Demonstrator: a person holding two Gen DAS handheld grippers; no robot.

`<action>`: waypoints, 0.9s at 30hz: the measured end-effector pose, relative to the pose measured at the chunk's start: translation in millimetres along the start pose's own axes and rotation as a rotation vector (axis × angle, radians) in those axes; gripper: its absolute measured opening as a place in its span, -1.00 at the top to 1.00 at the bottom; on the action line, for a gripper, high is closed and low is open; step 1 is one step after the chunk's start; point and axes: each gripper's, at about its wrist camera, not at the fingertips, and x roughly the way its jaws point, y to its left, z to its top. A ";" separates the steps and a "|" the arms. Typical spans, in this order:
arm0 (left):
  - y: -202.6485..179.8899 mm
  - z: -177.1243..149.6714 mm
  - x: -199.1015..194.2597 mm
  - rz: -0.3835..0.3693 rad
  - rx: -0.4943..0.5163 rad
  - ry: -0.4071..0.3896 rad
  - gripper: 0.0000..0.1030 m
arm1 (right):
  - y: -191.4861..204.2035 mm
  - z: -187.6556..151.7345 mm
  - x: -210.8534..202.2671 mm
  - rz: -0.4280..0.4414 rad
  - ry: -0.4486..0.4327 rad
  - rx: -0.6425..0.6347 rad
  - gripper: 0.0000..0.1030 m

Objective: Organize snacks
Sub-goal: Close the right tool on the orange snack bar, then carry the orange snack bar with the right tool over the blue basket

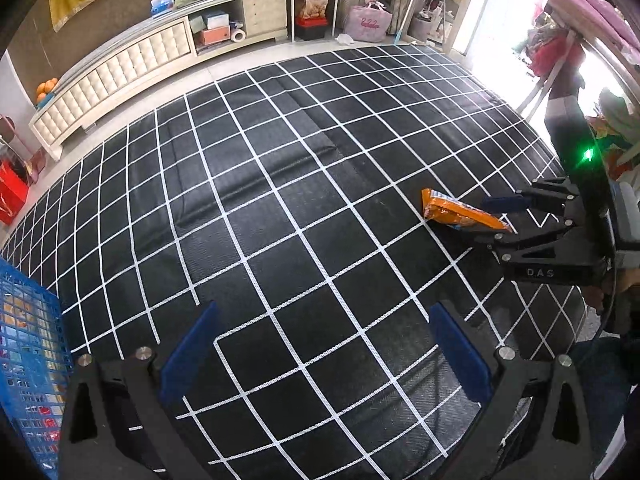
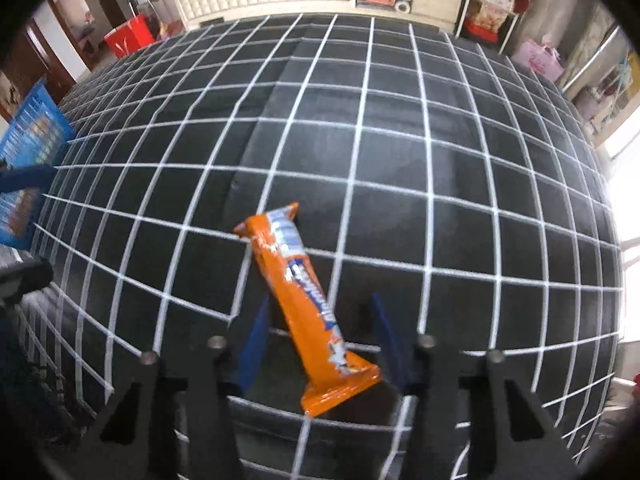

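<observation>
An orange snack bar [image 2: 298, 304] with a white and blue label lies on the black grid mat [image 2: 400, 160]. My right gripper [image 2: 320, 320] is open, with a blue pad on either side of the bar's near half and a gap to each pad. From the left wrist view, the same bar [image 1: 452, 210] sits at the right, between the fingers of the right gripper [image 1: 478, 219]. My left gripper [image 1: 324, 312] is open over bare mat, with nothing between its fingers. A blue basket [image 1: 28, 360] holding several snack packs stands at the left.
The blue basket [image 2: 32, 136] is at the mat's left edge in the right wrist view. A long cream cabinet [image 1: 120, 72] runs along the far wall. A red bag [image 1: 12, 196] is on the floor and clutter [image 1: 560, 52] crowds the right side.
</observation>
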 end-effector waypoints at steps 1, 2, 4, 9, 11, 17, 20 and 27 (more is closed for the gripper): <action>0.5 -1.1 0.3 0.002 -0.001 0.006 -0.99 | 1.1 -1.1 -0.9 0.001 -0.004 -0.002 0.17; 1.5 -1.2 0.0 0.002 -0.005 0.010 -0.99 | 2.0 -2.6 -2.1 -0.001 -0.009 0.003 0.28; 3.9 -2.8 -3.1 -0.008 -0.023 0.018 -0.99 | 5.0 -5.1 -10.2 -0.010 -0.045 0.011 0.44; 12.2 -8.9 -28.6 -0.011 -0.046 -0.033 -0.99 | 23.5 -4.6 -45.6 -0.024 -0.125 -0.006 0.62; 16.2 -11.8 -46.5 -0.003 -0.050 -0.071 -0.99 | 38.1 -2.2 -68.6 -0.027 -0.161 -0.026 0.62; 36.2 -22.8 -101.4 0.012 -0.072 -0.152 -0.99 | 75.1 13.8 -127.6 -0.040 -0.256 -0.052 0.62; 54.1 -32.3 -138.3 0.022 -0.098 -0.208 -0.99 | 101.4 33.8 -142.3 -0.008 -0.272 -0.067 0.62; 108.0 -69.2 -210.7 0.110 -0.155 -0.289 -0.99 | 191.4 47.8 -179.7 0.073 -0.326 -0.181 0.62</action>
